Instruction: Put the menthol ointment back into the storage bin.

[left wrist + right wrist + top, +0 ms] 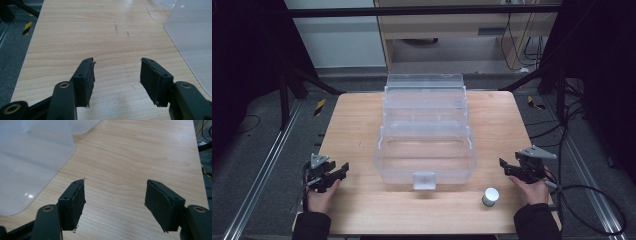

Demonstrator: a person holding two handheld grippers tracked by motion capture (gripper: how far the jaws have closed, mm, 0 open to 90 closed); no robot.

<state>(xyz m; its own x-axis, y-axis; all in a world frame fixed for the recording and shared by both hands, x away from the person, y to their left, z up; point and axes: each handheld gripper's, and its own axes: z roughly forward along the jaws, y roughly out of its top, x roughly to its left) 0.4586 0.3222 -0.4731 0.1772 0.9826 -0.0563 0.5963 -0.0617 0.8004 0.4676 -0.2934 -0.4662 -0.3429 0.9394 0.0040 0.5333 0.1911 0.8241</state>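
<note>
A clear plastic tiered box (424, 132) stands open in the middle of the wooden table (357, 120), its latch at the front. A small white cylinder (490, 196) stands upright in front of the box's right corner. My left gripper (341, 173) rests near the table's front left, left of the box, open and empty. Its jaws (117, 72) frame bare wood, with the box's corner (192, 37) off to the right. My right gripper (506, 169) sits at the front right, right of the box and just behind the cylinder, open and empty. Between its jaws (115, 195) is bare wood, the box wall (30, 152) at left.
The table edges lie close to both hands. Beyond the table are grey floor, metal rails (267, 165), black frame legs (287, 95), cables (587, 195) at right and a cabinet (462, 30) at the back.
</note>
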